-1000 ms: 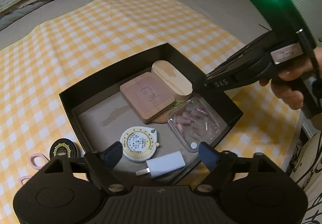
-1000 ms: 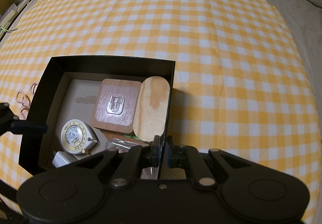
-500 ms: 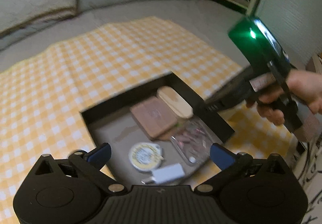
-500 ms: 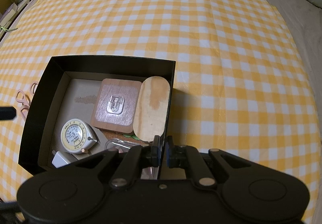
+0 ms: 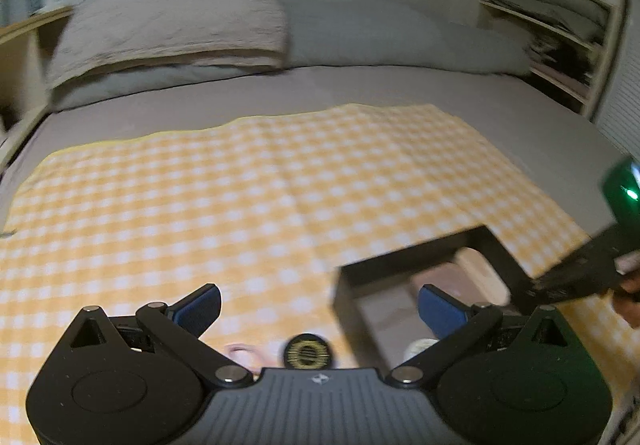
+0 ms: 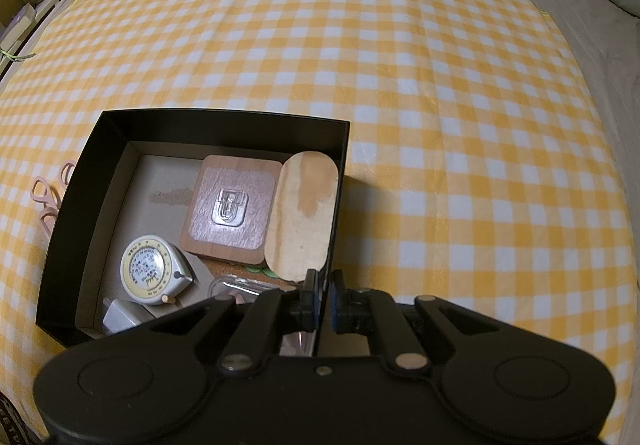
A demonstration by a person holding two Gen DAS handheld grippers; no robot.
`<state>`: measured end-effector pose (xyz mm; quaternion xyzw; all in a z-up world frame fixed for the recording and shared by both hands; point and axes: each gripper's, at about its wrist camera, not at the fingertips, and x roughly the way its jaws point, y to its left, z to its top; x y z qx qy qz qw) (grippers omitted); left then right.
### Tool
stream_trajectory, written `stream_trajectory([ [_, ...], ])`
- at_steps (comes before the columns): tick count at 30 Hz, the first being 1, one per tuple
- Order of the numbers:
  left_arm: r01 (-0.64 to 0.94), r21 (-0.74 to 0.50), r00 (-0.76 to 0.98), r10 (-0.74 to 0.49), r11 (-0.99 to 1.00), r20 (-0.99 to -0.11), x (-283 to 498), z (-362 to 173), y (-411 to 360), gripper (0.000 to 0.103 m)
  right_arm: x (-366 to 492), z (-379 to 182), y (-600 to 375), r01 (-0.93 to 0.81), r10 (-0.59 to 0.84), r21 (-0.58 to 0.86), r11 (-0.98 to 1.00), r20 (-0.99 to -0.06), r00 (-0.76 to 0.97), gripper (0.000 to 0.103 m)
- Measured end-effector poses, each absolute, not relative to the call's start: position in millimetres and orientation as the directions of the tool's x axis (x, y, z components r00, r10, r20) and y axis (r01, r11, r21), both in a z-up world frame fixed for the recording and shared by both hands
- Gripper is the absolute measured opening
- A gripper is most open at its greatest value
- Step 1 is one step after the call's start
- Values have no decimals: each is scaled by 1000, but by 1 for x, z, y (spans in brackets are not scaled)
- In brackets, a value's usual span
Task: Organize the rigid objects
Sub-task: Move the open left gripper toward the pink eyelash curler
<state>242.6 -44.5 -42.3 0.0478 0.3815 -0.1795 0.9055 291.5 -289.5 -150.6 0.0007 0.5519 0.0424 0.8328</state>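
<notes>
the right gripper [image 6: 325,299] is clamped on the near-right wall of the black box [image 6: 224,122], likely steadying it. the left gripper [image 5: 318,303], jaws spread wide and empty, hangs over the checked cloth [image 5: 240,185] above a round black-and-gold tin [image 5: 307,351] and pink scissors [image 6: 44,197] outside the box's left wall, probably next to go in.

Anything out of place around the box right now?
Yes. A round black-and-gold disc and pink loop-shaped pieces lie on the checked cloth outside the black box, beside its wall. Everything else sits inside. Nothing looks spilled or broken.
</notes>
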Motion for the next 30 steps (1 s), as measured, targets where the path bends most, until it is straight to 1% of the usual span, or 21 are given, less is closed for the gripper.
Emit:
stream_trajectory([
  [5, 330, -43, 624, -252, 943, -740, 248, -53, -24, 103, 291, -151, -289, -70, 71, 47, 996, -919, 387, 6],
  [9, 358, -104, 542, -297, 928, -786, 247, -68, -19, 103, 291, -151, -289, -70, 70, 46, 996, -919, 387, 6],
  [11, 366, -117, 500, -301, 923, -812, 246, -78, -22, 100, 291, -151, -289, -70, 71, 47, 996, -919, 387, 6],
  [12, 380, -106, 485, -296, 919, -823, 244, -83, -24, 95, 291, -151, -289, -70, 71, 48, 996, -919, 387, 6],
  [14, 416, -71, 463, -279, 906, -841, 241, -92, -30, 91, 291, -151, -289, -69, 70, 47, 996, -919, 387, 6],
  [17, 473, -27, 429, -257, 881, -866, 237, -107, -38, 88, 291, -151, -289, -70, 68, 45, 997, -919, 387, 6],
  [21, 529, 18, 398, -229, 848, -888, 233, -127, -46, 88, 291, -151, -289, -67, 70, 47, 997, -919, 389, 6],
  [25, 579, 61, 397, -216, 813, -892, 233, -141, -53, 88, 291, -151, -289, -69, 69, 45, 997, -919, 388, 6],
  [29, 615, 58, 378, -230, 786, -897, 233, -148, -58, 88, 291, -151, -289, -68, 70, 47, 997, -920, 386, 6],
  [30, 618, 58, 375, -230, 784, -898, 232, -149, -60, 85, 291, -151, -289, -69, 69, 46, 997, -920, 387, 6],
])
